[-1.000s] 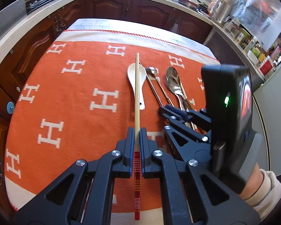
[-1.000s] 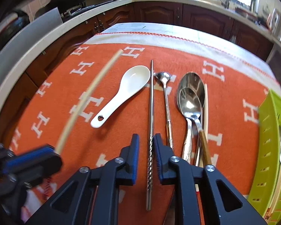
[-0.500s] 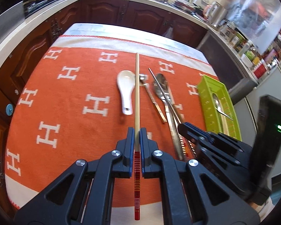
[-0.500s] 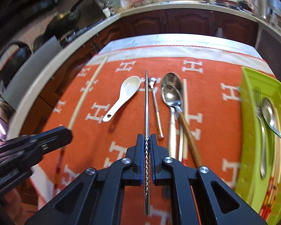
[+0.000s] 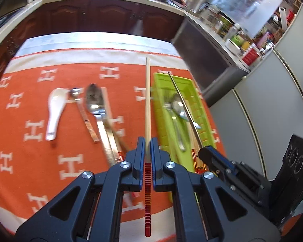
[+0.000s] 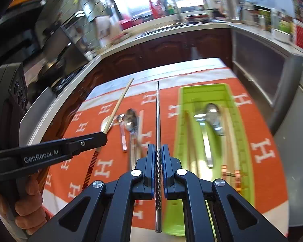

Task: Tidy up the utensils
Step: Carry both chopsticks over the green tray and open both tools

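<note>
Pinching wooden chopstick (image 5: 147,100), left gripper (image 5: 147,147); right gripper (image 6: 158,157) clamps metal chopstick (image 6: 157,117) (hand (image 6: 28,203) right-view only).

Motion blur smears the spoons (image 5: 95,102) on the orange cloth (image 5: 50,161) and the cutlery inside the green tray (image 6: 242,133). The counter clutter (image 6: 272,20) behind is unreadable. The hand (image 6: 28,207) is cut off by the right wrist view's edge.

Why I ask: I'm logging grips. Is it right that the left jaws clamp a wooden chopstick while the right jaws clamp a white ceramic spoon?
Not quite. The right gripper clamps a metal chopstick, as the right wrist view shows; the white spoon lies on the orange cloth. The left gripper does clamp the wooden chopstick.
</note>
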`<state>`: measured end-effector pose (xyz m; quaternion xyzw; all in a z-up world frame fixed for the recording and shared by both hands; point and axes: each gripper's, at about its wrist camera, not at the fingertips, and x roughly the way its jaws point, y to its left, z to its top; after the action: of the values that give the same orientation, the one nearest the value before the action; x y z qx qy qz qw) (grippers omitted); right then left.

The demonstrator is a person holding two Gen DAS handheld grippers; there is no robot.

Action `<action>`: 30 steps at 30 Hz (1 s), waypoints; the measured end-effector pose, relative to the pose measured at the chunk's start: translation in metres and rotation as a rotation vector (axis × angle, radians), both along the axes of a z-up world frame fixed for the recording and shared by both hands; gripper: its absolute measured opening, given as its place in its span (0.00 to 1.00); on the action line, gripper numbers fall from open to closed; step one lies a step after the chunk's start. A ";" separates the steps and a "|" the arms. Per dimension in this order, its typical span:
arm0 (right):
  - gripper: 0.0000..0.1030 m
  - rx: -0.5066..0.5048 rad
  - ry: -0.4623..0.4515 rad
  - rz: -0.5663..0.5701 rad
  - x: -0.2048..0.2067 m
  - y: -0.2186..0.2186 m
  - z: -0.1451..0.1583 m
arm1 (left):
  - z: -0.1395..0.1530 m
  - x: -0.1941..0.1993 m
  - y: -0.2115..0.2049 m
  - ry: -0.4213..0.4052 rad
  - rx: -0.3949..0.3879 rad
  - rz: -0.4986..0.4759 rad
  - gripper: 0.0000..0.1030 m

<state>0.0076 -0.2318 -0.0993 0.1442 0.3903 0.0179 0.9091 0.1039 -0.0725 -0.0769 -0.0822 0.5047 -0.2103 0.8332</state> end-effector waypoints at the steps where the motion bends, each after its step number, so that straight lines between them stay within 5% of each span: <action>1: 0.05 0.003 -0.001 -0.015 -0.003 -0.009 0.000 | -0.001 0.003 -0.009 0.013 -0.005 -0.008 0.03; 14: 0.05 0.003 0.081 -0.191 0.000 -0.079 -0.035 | -0.048 0.022 -0.095 0.125 0.074 -0.066 0.03; 21: 0.07 -0.022 0.155 -0.206 0.011 -0.083 -0.057 | -0.060 0.012 -0.099 0.122 0.129 -0.105 0.04; 30: 0.12 -0.017 0.139 -0.184 0.007 -0.069 -0.050 | -0.040 -0.004 -0.079 0.069 0.134 -0.114 0.04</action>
<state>0.0147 -0.3009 -0.1497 0.1727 0.4378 -0.0787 0.8788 0.1000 -0.1514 -0.1168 -0.0049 0.5498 -0.2202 0.8057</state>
